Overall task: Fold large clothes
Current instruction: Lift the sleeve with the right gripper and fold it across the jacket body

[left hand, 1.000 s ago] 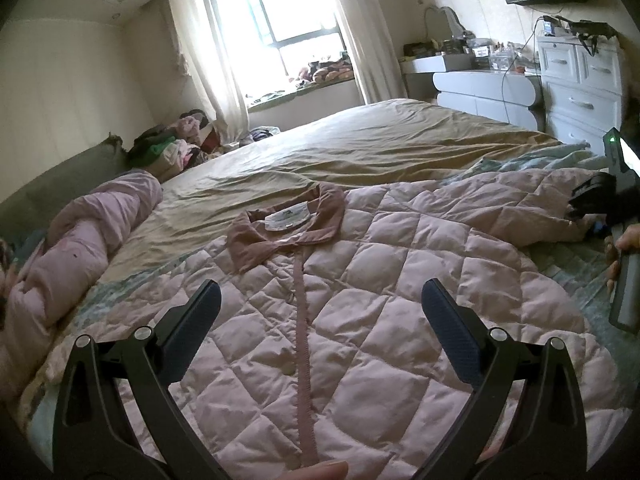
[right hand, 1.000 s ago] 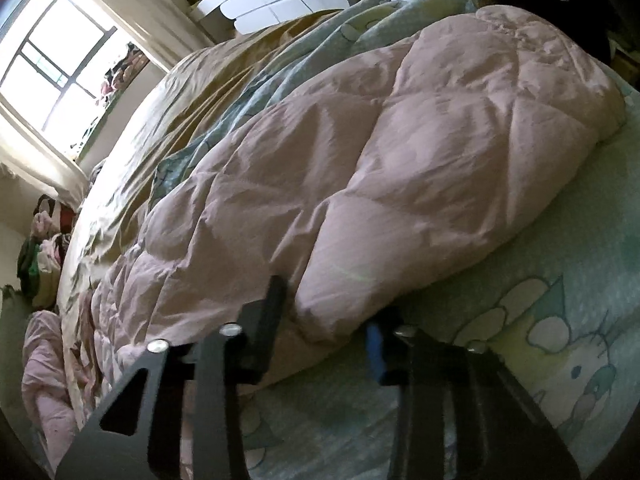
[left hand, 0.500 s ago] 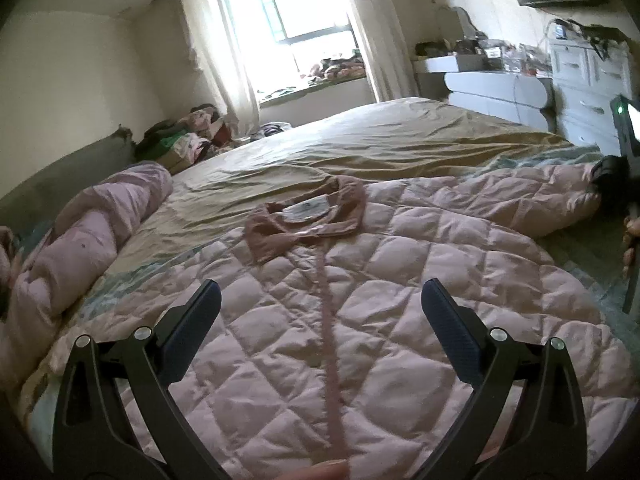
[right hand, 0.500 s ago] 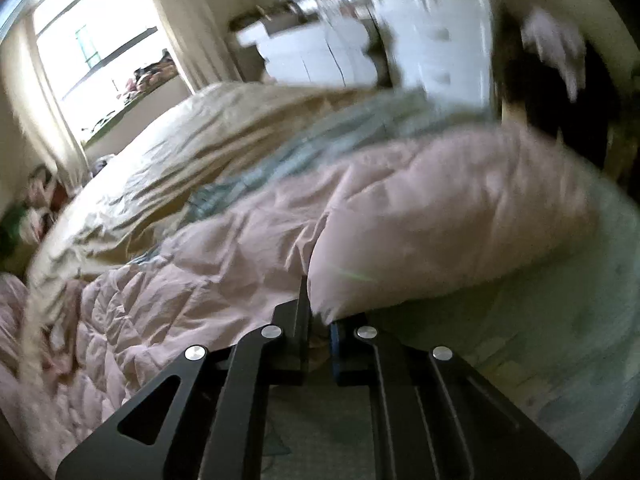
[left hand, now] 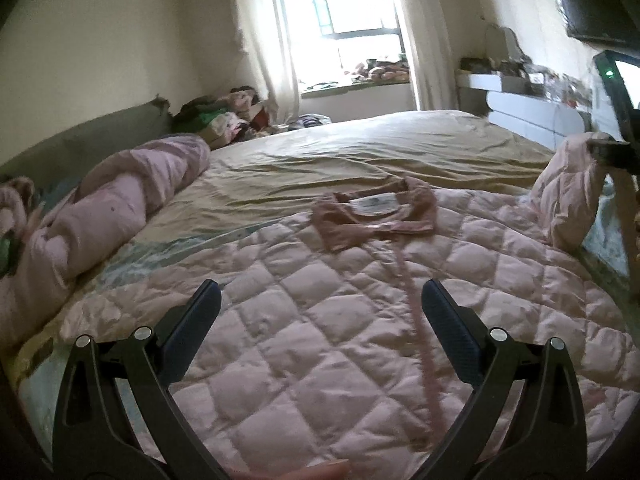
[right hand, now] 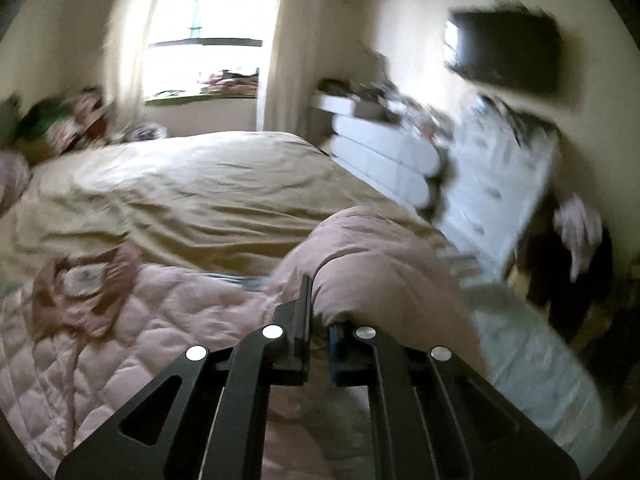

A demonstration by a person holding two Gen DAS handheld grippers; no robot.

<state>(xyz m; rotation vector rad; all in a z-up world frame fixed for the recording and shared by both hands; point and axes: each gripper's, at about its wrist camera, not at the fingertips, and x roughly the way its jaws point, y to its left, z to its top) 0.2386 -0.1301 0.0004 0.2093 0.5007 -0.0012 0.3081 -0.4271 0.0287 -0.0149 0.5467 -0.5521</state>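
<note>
My left tongs [left hand: 320, 320] stand wide open with nothing between them, hovering over the pink quilted jacket [left hand: 340, 320] that lies spread front-up across the near part of the bed [left hand: 380, 148]. Its brown collar [left hand: 376, 216] points toward the bed's far edge, under the window [left hand: 352, 4], and its lower hem is cut off by the bottom of my left view. A fingertip [left hand: 320, 472] peeks in there too; I cannot see the rest of that hand.

My right tongs [right hand: 318, 320] are clamped shut on the end of the jacket's sleeve [right hand: 372, 268], at the bed's right edge. The sleeve is lifted off the bed and humps up over the fingers, so the pinched fabric itself is hidden from me. In the left view the same raised sleeve [left hand: 568, 196] shows at the far right, with the tongs there mostly cut off by the frame.

The right view is smeared: the white drawers [right hand: 400, 160] and the dark screen [right hand: 508, 56] on the wall are only blurred shapes. A rolled pink quilt [left hand: 112, 208] lies along the bed's left edge.
</note>
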